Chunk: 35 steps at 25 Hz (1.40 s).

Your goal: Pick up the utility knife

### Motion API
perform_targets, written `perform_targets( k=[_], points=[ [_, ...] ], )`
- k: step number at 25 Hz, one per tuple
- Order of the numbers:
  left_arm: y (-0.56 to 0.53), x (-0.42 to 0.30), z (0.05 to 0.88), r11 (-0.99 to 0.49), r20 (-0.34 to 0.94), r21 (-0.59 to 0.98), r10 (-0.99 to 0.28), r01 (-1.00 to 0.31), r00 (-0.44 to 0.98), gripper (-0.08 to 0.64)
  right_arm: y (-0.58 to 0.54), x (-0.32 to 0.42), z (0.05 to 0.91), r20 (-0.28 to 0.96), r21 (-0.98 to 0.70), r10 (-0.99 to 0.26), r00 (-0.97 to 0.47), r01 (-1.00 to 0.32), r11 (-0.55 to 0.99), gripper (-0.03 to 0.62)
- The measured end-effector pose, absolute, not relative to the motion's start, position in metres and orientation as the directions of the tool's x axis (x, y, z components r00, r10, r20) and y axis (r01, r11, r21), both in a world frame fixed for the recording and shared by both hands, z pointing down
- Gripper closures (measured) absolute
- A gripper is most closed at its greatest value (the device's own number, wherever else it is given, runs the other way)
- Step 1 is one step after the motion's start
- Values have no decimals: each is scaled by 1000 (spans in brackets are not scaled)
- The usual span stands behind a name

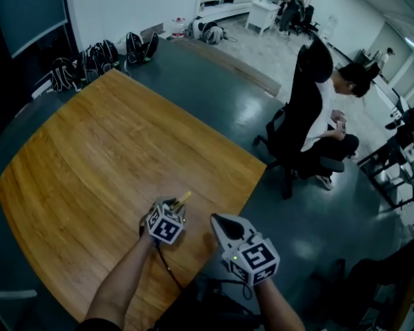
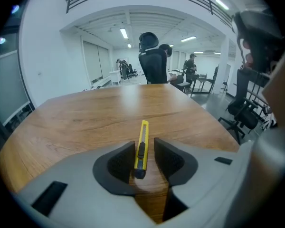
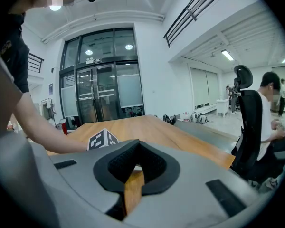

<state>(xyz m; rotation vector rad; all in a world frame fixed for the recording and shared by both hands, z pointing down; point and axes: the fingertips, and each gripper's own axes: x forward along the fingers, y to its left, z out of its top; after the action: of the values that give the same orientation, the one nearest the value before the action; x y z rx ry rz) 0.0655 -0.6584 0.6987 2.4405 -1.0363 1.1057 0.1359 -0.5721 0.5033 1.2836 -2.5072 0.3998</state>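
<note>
A yellow utility knife (image 2: 142, 139) with a black slider lies flat on the wooden table (image 1: 110, 150), pointing away from me. My left gripper (image 2: 144, 143) stands low over its near end with one dark pad on each side. The left pad is against the knife's edge, while a thin gap shows at the right pad. In the head view only the knife's yellow tip (image 1: 185, 198) pokes out beyond the left gripper (image 1: 176, 205). My right gripper (image 1: 219, 219) hovers beside it near the table's front edge, its tips together with nothing between them (image 3: 138, 143).
The table's right edge runs close to both grippers. Beyond it a person sits in a black office chair (image 1: 307, 116). Bags (image 1: 96, 57) line the floor at the far side. The left gripper's marker cube (image 3: 102, 139) shows in the right gripper view.
</note>
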Motion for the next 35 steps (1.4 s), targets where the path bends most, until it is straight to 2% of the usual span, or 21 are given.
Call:
perform_targets(
  k=[7,14,20,27,35],
  points=[
    [-654,65,692,-657,758,-120,-545,-744,359,488,-562,133,492,352,-101,-736,-578,-805,584,581],
    [-631,70,679,-559,739,6,-557,-829,380,491,-540,145,472,307,-102,-730,-611,-784,613,581],
    [-597,91,620,-506,607,48,-670,-861,428,491,-519,171,460,234,-149,-733,-639,-769,622,581],
    [-527,103,531,-446,396,131,-795,-885,459,491,-477,185,431,142,-193,-719,-681,-731,654,581],
    [-455,92,438,-437,204,170,-861,-883,465,491,-433,176,400,51,-220,-683,-729,-675,704,581]
  ],
)
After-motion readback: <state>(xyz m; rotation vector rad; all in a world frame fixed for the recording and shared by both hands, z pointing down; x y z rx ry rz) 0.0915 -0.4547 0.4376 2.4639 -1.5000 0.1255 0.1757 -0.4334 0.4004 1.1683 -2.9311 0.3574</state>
